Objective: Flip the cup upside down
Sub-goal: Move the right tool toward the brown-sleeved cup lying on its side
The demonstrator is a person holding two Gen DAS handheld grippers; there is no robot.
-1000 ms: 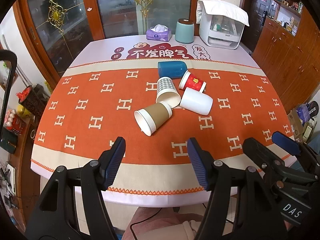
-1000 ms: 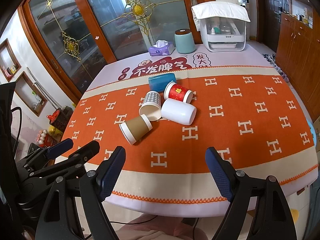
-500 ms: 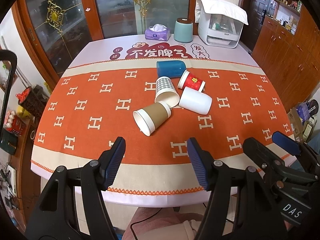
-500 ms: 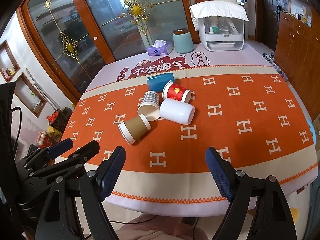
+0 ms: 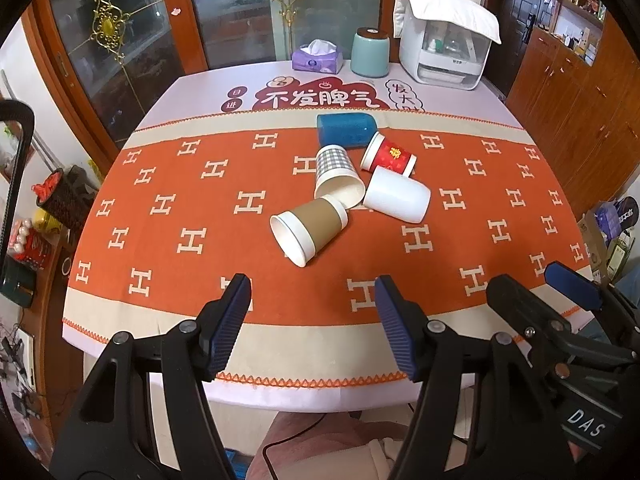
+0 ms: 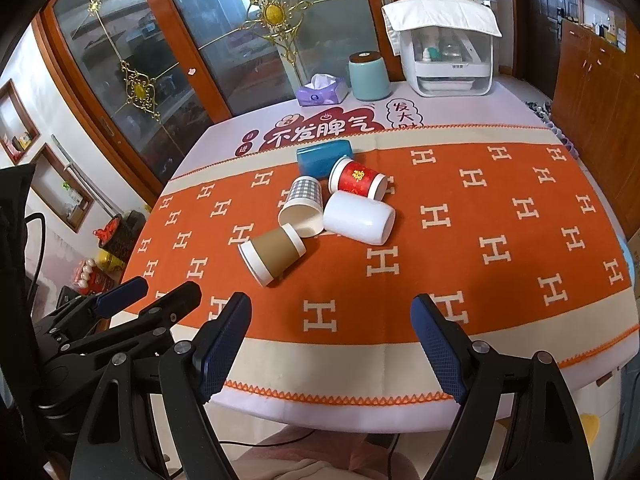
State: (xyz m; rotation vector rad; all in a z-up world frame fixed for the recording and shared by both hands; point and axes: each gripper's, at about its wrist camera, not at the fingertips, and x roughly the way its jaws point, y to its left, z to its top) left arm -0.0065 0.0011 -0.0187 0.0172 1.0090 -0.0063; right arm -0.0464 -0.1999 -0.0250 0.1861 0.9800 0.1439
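Note:
Several cups lie on their sides in a cluster on the orange tablecloth (image 5: 168,216): a brown-sleeved paper cup (image 5: 308,229) (image 6: 274,253) nearest me, a checked cup (image 5: 337,176) (image 6: 303,206), a white cup (image 5: 397,196) (image 6: 359,217), a red cup (image 5: 388,155) (image 6: 357,179) and a blue cup (image 5: 347,130) (image 6: 325,157) at the back. My left gripper (image 5: 312,312) is open and empty, above the table's near edge. My right gripper (image 6: 332,332) is open and empty, to the right of the left one (image 6: 120,300).
At the table's far end stand a purple tissue box (image 5: 317,57), a teal canister (image 5: 370,53) and a white appliance under a cloth (image 5: 444,48). Glass doors stand behind, wooden cabinets (image 5: 580,92) to the right, clutter on the floor at the left.
Both grippers have shifted slightly forward toward the table; the cups sit a little lower and closer in both views. No cup has moved.

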